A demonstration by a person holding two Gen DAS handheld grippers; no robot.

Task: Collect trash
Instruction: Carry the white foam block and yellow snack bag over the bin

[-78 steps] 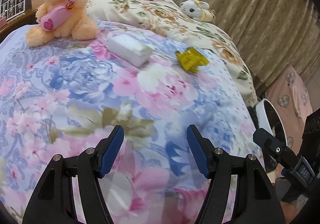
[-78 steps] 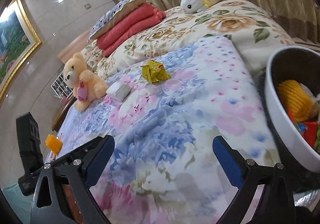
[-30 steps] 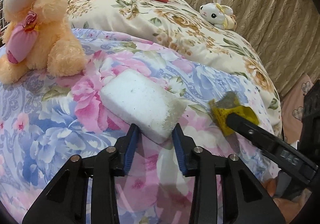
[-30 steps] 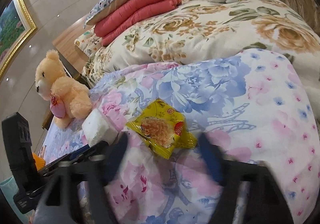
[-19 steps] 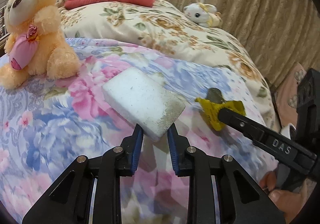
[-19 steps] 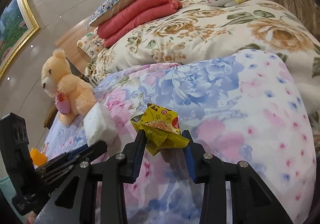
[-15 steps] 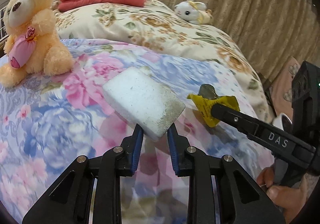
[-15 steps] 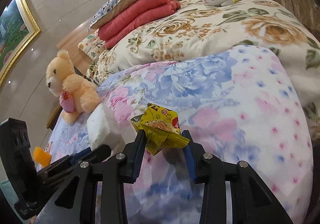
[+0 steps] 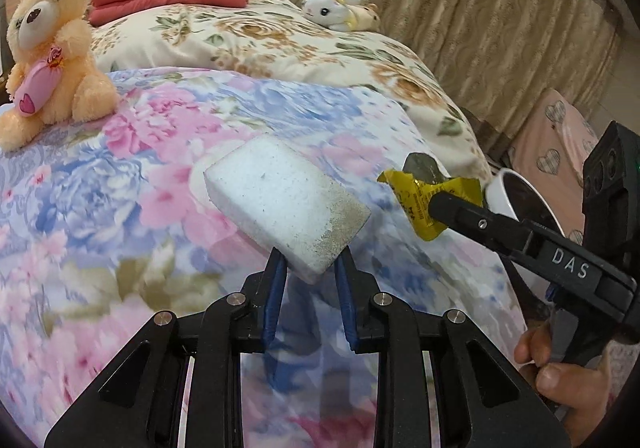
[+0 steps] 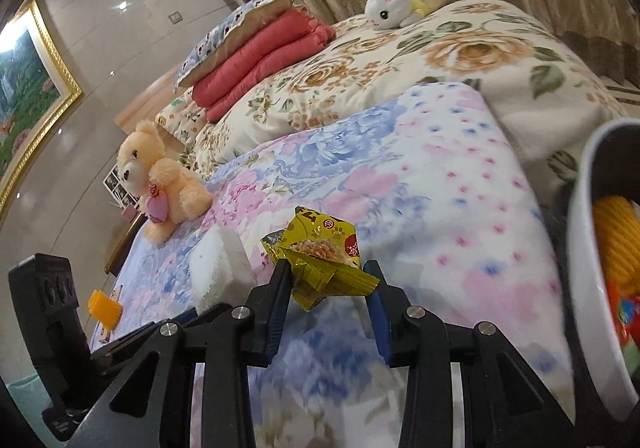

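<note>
- Left gripper (image 9: 308, 268), bottom centre of the left wrist view: fingers clenched on one corner of a white foam block (image 9: 286, 203), which is lifted off the bed (image 9: 120, 175).
- Right gripper (image 10: 328, 284), bottom centre of the right wrist view: fingers grasping a yellow snack wrapper (image 10: 320, 260), also clear of the quilt. Both sets of fingers closed in on their items just now, w/ the trash between them.
- Progress, as I judge it: both pieces picked up, neither dropped off yet. Left to do: carry both to the bin & release.
- White bin (image 10: 588, 268), right edge of the right wrist view, beside the bed: already holds a yellow ribbed item (image 10: 616, 244) plus red/orange scraps lower down; can't tell what they are.
- Further back: teddy bear (image 9: 48, 47) at upper left, bunny plush (image 9: 336, 11) at top centre. Toys, prob. not trash.
- No other trash visible on the bed.
</note>
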